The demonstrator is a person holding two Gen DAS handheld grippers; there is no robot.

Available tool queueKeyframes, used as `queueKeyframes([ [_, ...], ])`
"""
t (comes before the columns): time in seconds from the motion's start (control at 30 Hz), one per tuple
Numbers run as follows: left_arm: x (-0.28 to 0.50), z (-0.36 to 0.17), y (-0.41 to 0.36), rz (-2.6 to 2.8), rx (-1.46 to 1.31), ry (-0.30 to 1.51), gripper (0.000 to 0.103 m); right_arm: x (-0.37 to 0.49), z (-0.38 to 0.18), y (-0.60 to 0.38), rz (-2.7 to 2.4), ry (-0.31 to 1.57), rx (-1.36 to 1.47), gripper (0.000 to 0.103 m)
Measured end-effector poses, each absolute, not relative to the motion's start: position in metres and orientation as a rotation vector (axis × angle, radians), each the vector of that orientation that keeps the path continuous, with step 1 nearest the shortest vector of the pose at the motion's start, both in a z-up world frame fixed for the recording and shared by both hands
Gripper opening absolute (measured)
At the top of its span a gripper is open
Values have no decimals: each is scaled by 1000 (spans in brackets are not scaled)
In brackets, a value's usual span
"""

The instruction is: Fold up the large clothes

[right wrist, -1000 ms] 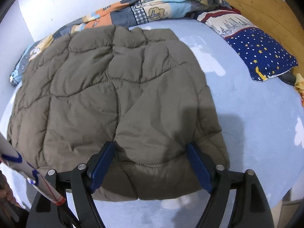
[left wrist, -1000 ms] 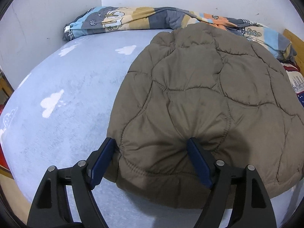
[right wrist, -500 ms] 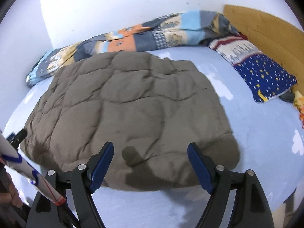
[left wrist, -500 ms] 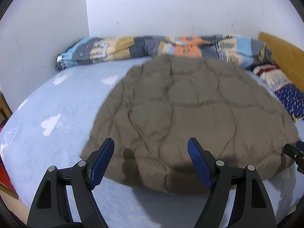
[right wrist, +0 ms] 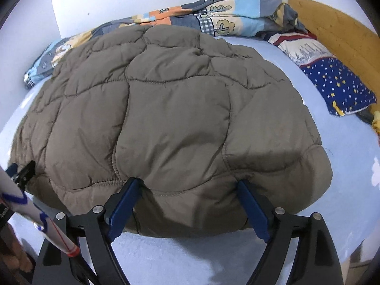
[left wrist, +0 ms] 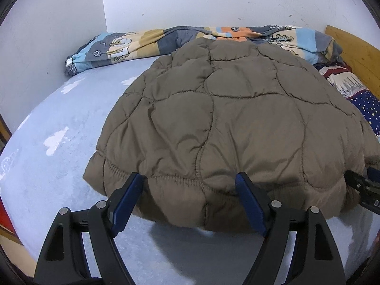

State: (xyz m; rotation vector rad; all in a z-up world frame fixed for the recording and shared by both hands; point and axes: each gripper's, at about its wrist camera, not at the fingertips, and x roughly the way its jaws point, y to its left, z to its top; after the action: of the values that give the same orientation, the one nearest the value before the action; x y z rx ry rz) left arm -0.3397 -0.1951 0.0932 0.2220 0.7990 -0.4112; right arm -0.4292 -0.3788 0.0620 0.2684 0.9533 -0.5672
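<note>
A brown quilted jacket (left wrist: 225, 123) lies spread in a puffy heap on the light blue bed sheet (left wrist: 59, 166). My left gripper (left wrist: 190, 178) stands open at its near hem, left of the middle. The blue pads (left wrist: 128, 197) straddle the elastic edge and their tips nudge into the padding. My right gripper (right wrist: 188, 182) is at the same hem of the jacket (right wrist: 178, 118) further right. Its jaws are opening, with the hem's bulge between them. Each gripper's tip shows at the edge of the other's view: the right gripper (left wrist: 363, 185) and the left gripper (right wrist: 22, 173).
A patterned quilt (left wrist: 142, 47) is bunched along the far wall. A star-print pillow (right wrist: 337, 83) lies against the wooden headboard (right wrist: 337, 28) at the right. A white sleeve (right wrist: 35, 216) crosses the lower left of the right wrist view. The bed's front edge is just below the grippers.
Both grippers were at the hem a second ago, drew back from it, and have come in on it again. The jacket lies much as before.
</note>
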Motion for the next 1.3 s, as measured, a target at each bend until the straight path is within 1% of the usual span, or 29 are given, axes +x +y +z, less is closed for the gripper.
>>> queueKeyframes([
  [0.13, -353, 103, -188, -412, 217, 779, 80, -434, 68, -372, -573, 930, 254, 88],
  [0.3, -379, 113, -175, -441, 182, 742, 80, -452, 88, -358, -547, 855, 266, 87],
  [0.6, -406, 151, -165, -499, 132, 646, 80, -469, 129, -300, -470, 740, 224, 87],
  [0.8, -416, 155, -173, -531, 141, 650, 80, -470, 132, -277, -421, 747, 205, 87],
  [1.03, -425, 161, -176, -545, 154, 647, 80, -481, 144, -277, -428, 733, 205, 87],
  [1.3, -449, 191, -174, -574, 149, 593, 80, -499, 163, -278, -434, 697, 221, 87],
])
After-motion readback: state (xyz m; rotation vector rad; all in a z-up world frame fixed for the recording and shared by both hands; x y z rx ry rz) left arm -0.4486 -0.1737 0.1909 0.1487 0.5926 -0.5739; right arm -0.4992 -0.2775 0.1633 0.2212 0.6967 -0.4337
